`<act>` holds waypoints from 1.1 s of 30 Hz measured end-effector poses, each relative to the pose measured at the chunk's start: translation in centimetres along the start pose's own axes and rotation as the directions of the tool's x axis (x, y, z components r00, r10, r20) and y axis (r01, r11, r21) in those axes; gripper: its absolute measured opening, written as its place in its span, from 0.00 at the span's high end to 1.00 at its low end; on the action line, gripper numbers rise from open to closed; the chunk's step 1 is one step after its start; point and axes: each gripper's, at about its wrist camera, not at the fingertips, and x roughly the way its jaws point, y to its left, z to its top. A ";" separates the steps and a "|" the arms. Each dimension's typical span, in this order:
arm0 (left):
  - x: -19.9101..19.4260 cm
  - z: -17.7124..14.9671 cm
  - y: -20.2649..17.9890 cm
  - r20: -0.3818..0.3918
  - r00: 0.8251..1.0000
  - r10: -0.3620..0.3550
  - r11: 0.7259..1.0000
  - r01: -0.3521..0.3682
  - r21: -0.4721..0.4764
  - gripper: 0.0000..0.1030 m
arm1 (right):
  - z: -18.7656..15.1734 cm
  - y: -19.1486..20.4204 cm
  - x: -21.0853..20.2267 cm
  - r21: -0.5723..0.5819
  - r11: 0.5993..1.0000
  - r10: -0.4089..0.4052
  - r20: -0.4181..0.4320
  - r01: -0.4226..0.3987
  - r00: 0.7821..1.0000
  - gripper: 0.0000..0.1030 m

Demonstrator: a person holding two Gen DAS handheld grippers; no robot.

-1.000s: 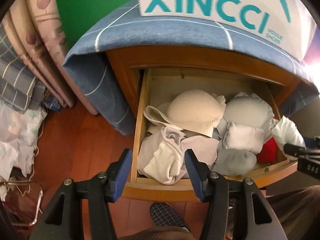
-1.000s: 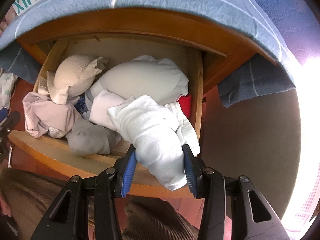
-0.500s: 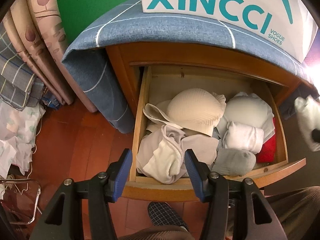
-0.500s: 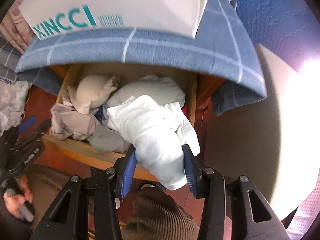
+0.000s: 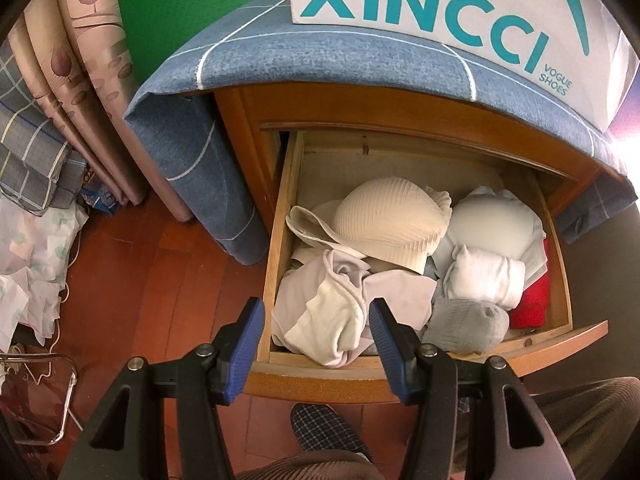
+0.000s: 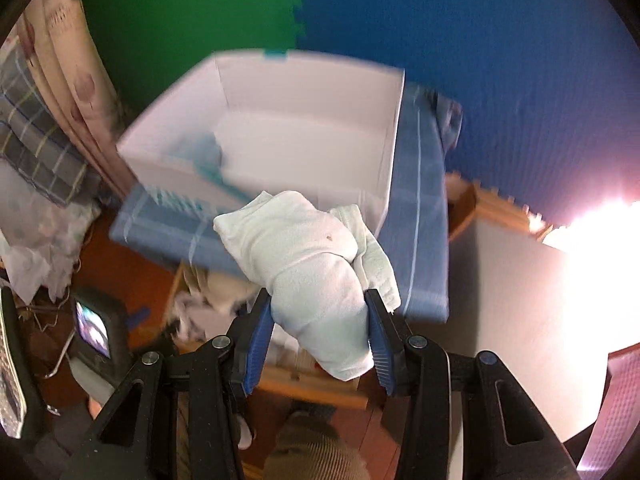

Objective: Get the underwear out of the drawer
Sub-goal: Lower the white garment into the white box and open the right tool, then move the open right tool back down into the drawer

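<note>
My right gripper (image 6: pixel 319 327) is shut on a rolled white underwear piece (image 6: pixel 308 264), held high above the blue-covered cabinet and in front of the open white box (image 6: pixel 280 128). In the left wrist view the wooden drawer (image 5: pixel 280 240) stands pulled out, packed with a cream bra (image 5: pixel 392 220), a pale crumpled garment (image 5: pixel 340 312), a white roll (image 5: pixel 484 276), a grey sock (image 5: pixel 468 324) and something red (image 5: pixel 532 300). My left gripper (image 5: pixel 316 336) hangs open over the drawer's front left corner, nothing between its fingers.
The white XINCCI shoe box (image 5: pixel 440 12) sits on the blue checked cloth (image 5: pixel 320 64) covering the cabinet. Folded bedding (image 5: pixel 60 80) and plastic bags lie left on the wooden floor. A person's slipper (image 5: pixel 324 428) and trouser legs are below the drawer.
My right gripper rose with the white underwear from the drawer's right edge to above the cabinet top, so it has left the left wrist view. The left gripper stayed still.
</note>
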 end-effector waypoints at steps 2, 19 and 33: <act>0.0 0.0 0.1 0.001 1.000 -0.003 1.000 0.003 -0.004 0.46 | 1.9 -0.1 -0.9 0.009 1.000 -0.002 0.033 0.002 0.999 0.59; 0.3 0.0 1.0 -0.022 1.000 -0.010 0.999 0.009 -0.033 0.46 | 11.1 -0.1 12.2 0.035 0.996 -0.073 -0.141 0.079 0.987 0.59; 0.9 0.0 0.9 -0.051 0.998 -0.022 0.999 0.021 -0.029 0.46 | 9.9 0.4 8.4 0.056 0.998 0.003 -0.050 -0.001 0.999 0.45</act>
